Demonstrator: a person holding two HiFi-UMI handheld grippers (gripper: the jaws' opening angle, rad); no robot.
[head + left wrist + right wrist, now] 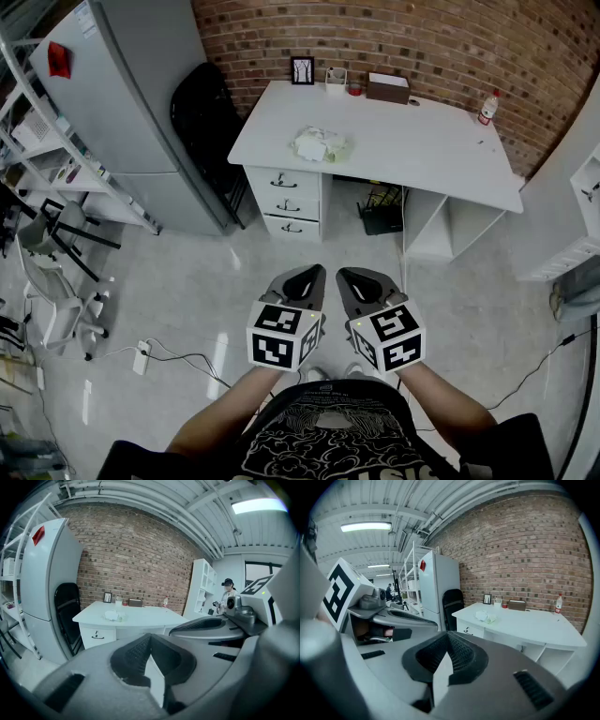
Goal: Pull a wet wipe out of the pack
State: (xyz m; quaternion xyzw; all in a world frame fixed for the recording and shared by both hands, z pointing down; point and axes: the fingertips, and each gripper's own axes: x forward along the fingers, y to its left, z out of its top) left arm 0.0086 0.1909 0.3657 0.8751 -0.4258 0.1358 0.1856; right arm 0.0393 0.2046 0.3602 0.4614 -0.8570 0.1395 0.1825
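Basically nothing done yet — left gripper (302, 281) and right gripper (362, 282) both have jaws closed on nothing, over the floor, well away from the wipe pack (322, 144) on the table (427, 150) — whole pull left.

Office-like workroom, brick wall (450, 47), white desk (422, 150), metal shelving (75, 173), black chair (208, 122)

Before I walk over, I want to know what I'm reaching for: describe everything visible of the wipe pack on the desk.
The wipe pack is a soft, crumpled-looking bundle, white with a pale green tinge, lying on the white desk near its front left edge, above the drawers. Only the desk touches it. Finer detail cannot be made out.
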